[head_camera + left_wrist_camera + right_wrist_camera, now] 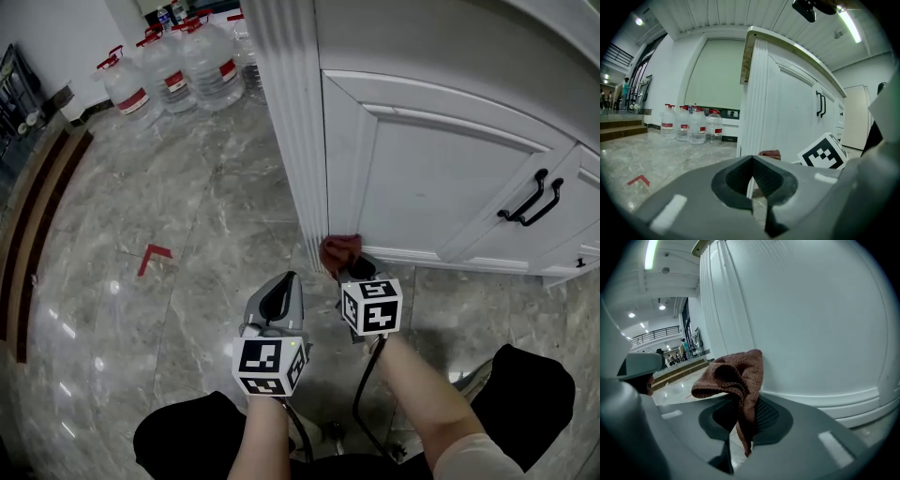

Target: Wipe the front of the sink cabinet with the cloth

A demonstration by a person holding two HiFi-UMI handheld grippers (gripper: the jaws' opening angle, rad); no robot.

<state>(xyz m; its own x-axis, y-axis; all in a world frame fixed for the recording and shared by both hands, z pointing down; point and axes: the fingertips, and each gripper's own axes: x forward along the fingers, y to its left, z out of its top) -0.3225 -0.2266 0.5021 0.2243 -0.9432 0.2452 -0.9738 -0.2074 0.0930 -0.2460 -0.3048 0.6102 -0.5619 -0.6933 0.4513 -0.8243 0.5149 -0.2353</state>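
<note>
The white sink cabinet fills the upper right of the head view, with a fluted corner post and a panelled door. My right gripper is shut on a reddish-brown knitted cloth, pressed against the door's bottom left corner. In the right gripper view the cloth bunches over the jaws against the cabinet front. My left gripper hangs shut and empty just left of the right one, above the floor. In the left gripper view its jaws meet, with the cloth behind them.
Two black handles sit at the right of the cabinet. Several large water bottles stand on the marble floor at the back left. A red mark lies on the floor left of the grippers. My knees show at the bottom.
</note>
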